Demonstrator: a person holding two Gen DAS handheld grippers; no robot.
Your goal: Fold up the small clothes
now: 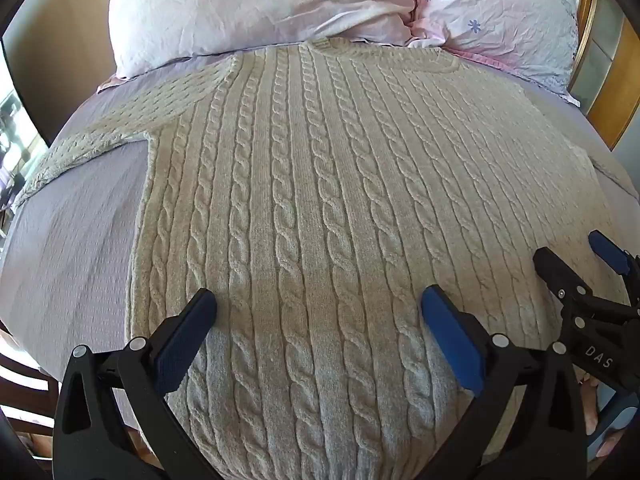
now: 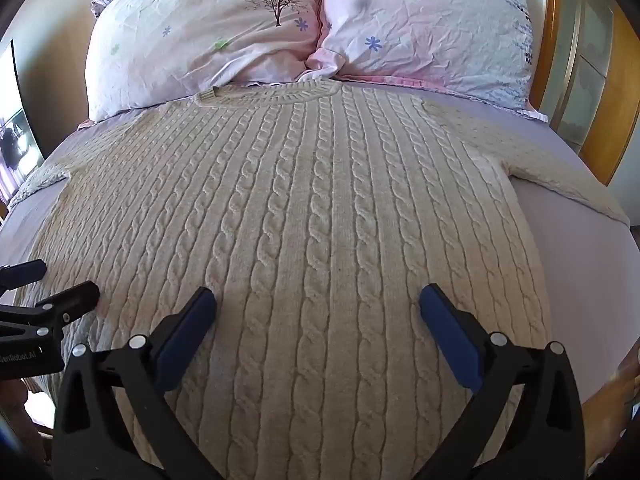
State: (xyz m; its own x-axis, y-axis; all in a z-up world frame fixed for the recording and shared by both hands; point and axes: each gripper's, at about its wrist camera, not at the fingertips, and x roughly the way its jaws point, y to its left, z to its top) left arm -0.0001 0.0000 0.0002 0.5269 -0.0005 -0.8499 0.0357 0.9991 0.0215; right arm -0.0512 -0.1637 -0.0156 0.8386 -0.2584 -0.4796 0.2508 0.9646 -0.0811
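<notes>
So the sweater (image 1: 320, 200) lies flat on the bed (image 1: 72, 240), not folded at all yet, while the left tool (image 1: 318, 308) and right tool (image 2: 318, 306) hover wide open, holding nothing.

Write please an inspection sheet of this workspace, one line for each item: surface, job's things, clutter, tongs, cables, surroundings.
Surface: lilac textured bed cover, lying smooth.
Job's things: cream cable-knit sweater spread flat and unfolded, collar toward the pillows, both sleeves out to the sides.
Clutter: nothing seen.
Tongs: left tongs open, above the sweater's near part; right tongs open, likewise; neither holds anything.
Cables: nothing seen.
Surroundings: two pink flowered pillows at the bed's head; wooden bed frame on the right; beige wall on the left.
</notes>
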